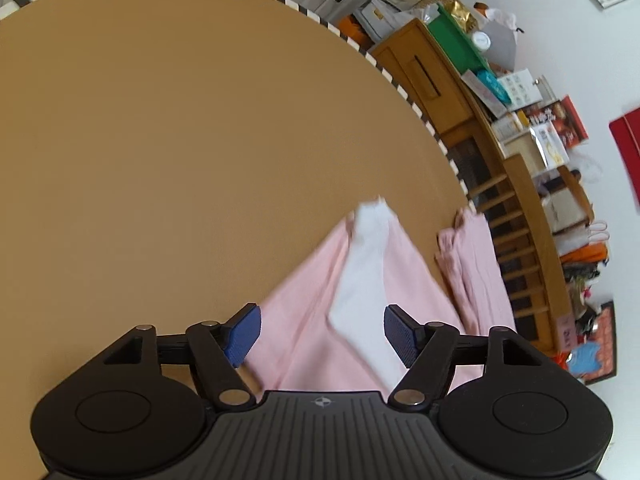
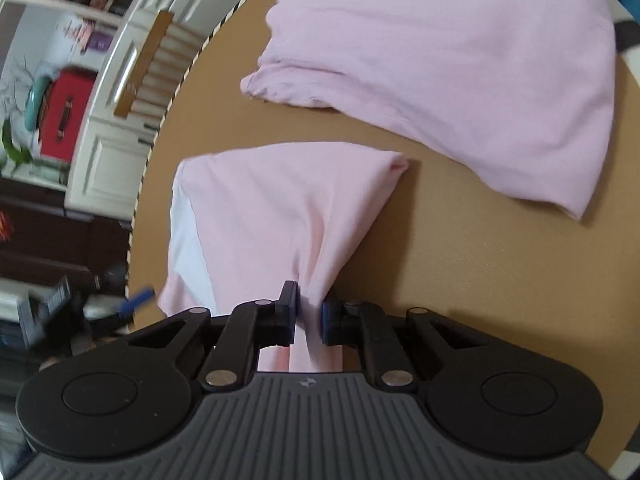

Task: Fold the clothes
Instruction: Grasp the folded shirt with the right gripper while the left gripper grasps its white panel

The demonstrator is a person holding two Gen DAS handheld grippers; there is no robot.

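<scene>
Two tongs, right (image 2: pixel 310 308) pinching pink garment (image 2: pixel 280 208)

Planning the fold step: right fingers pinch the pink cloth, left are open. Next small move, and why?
Probably close the left gripper on the pink garment: its fingers stand apart over loose cloth, while the right gripper already pinches a bunched edge.

The left tool (image 1: pixel 322 334) hangs open above a pink garment (image 1: pixel 316 312) on the table (image 1: pixel 160 140).
</scene>
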